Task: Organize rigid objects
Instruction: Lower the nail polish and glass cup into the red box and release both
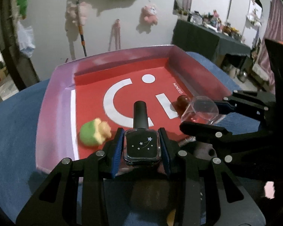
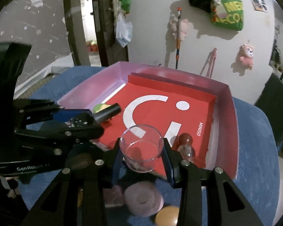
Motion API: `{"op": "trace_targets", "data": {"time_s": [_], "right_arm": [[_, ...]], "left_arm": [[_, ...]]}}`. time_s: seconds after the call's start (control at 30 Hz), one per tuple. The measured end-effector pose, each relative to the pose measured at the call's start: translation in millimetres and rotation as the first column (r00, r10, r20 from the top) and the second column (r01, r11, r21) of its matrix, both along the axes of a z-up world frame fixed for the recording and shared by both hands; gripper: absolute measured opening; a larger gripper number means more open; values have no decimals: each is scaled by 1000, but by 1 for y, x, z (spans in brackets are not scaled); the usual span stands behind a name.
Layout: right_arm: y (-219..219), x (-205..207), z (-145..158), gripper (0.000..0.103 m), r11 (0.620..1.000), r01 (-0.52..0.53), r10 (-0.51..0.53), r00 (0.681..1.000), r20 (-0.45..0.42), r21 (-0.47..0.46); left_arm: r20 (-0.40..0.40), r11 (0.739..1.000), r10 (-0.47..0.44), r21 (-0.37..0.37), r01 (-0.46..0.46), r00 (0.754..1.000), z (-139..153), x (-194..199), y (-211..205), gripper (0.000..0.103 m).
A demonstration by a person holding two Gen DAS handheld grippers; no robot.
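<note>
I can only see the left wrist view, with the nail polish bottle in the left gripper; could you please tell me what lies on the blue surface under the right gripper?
Observer: Below the right gripper, which is shut on the clear glass cup, a pink roll of tape lies on the blue cloth.
Operator: Thank you. Is anything else beside that roll?
Observer: Yes, a round orange-brown object sits at its near side; I cannot tell what it is.
Operator: And is the cup empty?
Observer: Looking down into its open mouth, it appears empty.
</note>
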State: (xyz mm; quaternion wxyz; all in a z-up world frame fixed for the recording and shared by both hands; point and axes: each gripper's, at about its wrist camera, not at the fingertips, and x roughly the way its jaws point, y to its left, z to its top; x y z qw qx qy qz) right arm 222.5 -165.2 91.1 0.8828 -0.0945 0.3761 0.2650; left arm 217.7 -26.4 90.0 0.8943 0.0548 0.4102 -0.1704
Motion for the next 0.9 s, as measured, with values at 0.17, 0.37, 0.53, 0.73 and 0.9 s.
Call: {"op": "trace_targets", "data": {"time_s": [0.17,0.37,0.53,0.73,0.9], "right_arm": [[4,23,-12,42,998,-46,45,999,-28,-48],[8,40,-26,42,991,-114,109,992,-69,-71],[10,48,-33,42,986,-146,138,986,-99,-76],[14,52,-39,42,983,-170,160,979,-126,-71],[15,53,-45,42,981,-174,162,978,-135,-87]], "left_arm": [[-71,999,-46,1,46,996,-14,27,-3,34],[-124,996,-81,22,85,989,-29,43,-5,34],[-134,993,-104,36,110,986,-34,46,-7,34],[-144,991,-120,38,127,982,-40,48,-8,34],[-138,989,-128,51,136,982,-42,48,-11,34]]}}
